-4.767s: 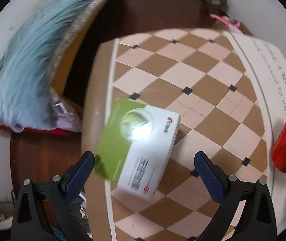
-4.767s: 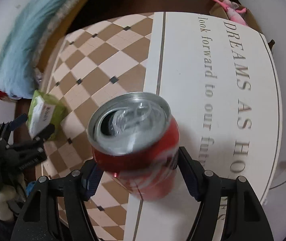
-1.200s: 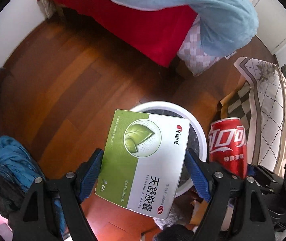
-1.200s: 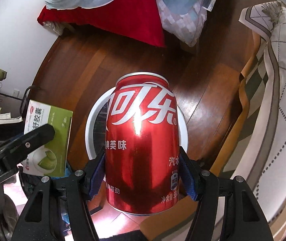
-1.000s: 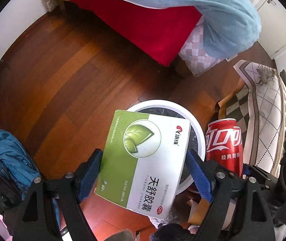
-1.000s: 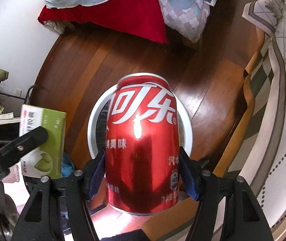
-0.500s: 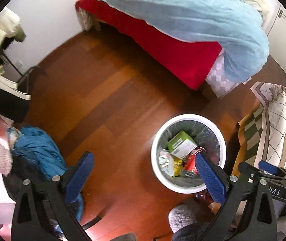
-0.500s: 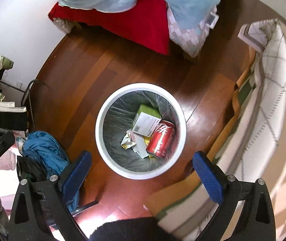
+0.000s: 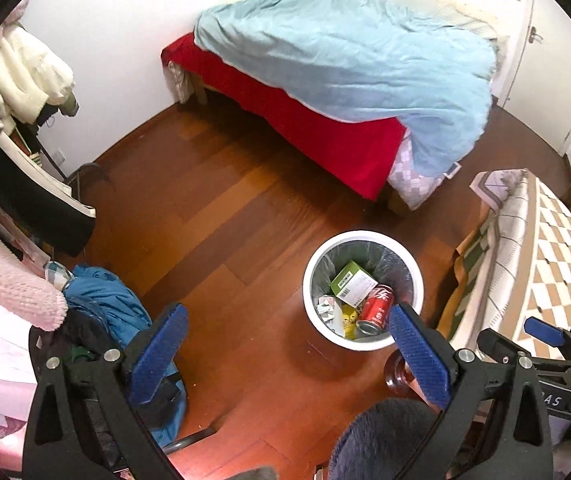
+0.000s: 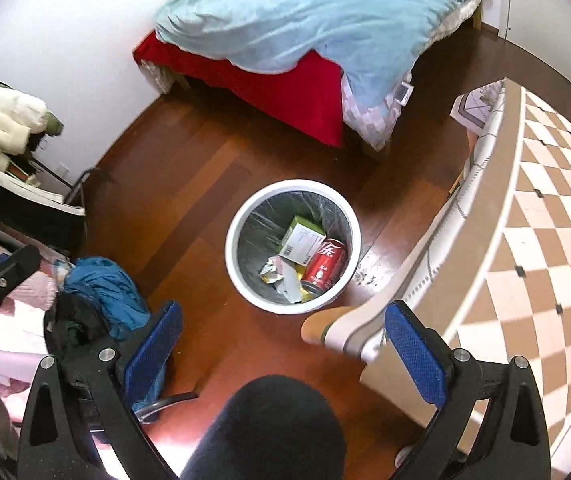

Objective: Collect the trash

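Hovering over the white bin (image 10: 232, 240) with both grippers empty: our left gripper (image 9: 289, 354) and right gripper (image 10: 285, 350) each stand with jaws spread wide, nothing between them. The red can (image 10: 324, 266) and the green-and-white box (image 10: 301, 238) lie inside the bin, the can on its side against the far-right wall, the box just beside it, crumpled paper (image 10: 279, 276) below. The bin sits ahead of and below both grippers on the wooden floor (image 10: 189, 184), more centred under the right. Any further trash, we judge, would lie on the checkered surface (image 10: 545, 240) to the right, so the right hand is nearer; none shows on the visible part. A blue garment (image 10: 101, 292) lies left of the bin, the bed (image 10: 285, 76) beyond; the cloth's hanging edge (image 10: 349, 328) sits between bin and surface.
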`<state>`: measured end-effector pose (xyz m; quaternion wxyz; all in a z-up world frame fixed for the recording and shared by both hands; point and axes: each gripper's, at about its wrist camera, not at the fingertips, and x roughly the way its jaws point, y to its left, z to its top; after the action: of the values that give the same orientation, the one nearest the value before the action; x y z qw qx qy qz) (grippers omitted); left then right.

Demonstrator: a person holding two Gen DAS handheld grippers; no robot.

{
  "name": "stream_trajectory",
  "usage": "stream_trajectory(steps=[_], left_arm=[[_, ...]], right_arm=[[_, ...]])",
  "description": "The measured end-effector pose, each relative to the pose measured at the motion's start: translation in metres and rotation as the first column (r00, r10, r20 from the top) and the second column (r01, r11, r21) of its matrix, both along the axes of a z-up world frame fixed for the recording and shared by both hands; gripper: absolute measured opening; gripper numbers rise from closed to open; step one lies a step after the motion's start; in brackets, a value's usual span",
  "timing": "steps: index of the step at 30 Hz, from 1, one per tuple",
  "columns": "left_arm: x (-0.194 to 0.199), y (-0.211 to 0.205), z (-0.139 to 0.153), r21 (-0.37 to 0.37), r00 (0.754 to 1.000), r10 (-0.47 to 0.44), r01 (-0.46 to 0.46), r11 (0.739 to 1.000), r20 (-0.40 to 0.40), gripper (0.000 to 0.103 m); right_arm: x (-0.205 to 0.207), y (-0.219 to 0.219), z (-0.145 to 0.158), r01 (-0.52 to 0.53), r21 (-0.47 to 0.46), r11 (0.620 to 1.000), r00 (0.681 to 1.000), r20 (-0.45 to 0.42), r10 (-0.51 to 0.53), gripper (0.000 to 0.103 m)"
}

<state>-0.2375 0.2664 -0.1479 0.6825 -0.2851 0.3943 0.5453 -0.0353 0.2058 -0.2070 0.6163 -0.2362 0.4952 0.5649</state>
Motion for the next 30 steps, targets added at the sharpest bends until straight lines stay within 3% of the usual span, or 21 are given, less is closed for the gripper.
stream_trajectory(steps=[8,15,30], left_arm=[[-0.005,-0.045,0.044,0.049,0.995,-0.059,0.055,0.997,0.08,0.103],[-0.006,-0.078,0.085,0.086,0.974,-0.133,0.119,0.989,0.183,0.103],[-0.024,-0.127,0.134,0.14,0.917,-0.258,0.225,0.964,0.305,0.103]], right_arm=[[0.0,-0.053,0.071,-0.019,0.12,0.993,1.0,-0.008,0.02,0.102],[-0.004,-0.098,0.128,-0.061,0.196,0.979,0.998,-0.015,0.065,0.102],[-0.016,-0.15,0.183,-0.106,0.288,0.952,0.986,-0.093,0.138,0.103]])
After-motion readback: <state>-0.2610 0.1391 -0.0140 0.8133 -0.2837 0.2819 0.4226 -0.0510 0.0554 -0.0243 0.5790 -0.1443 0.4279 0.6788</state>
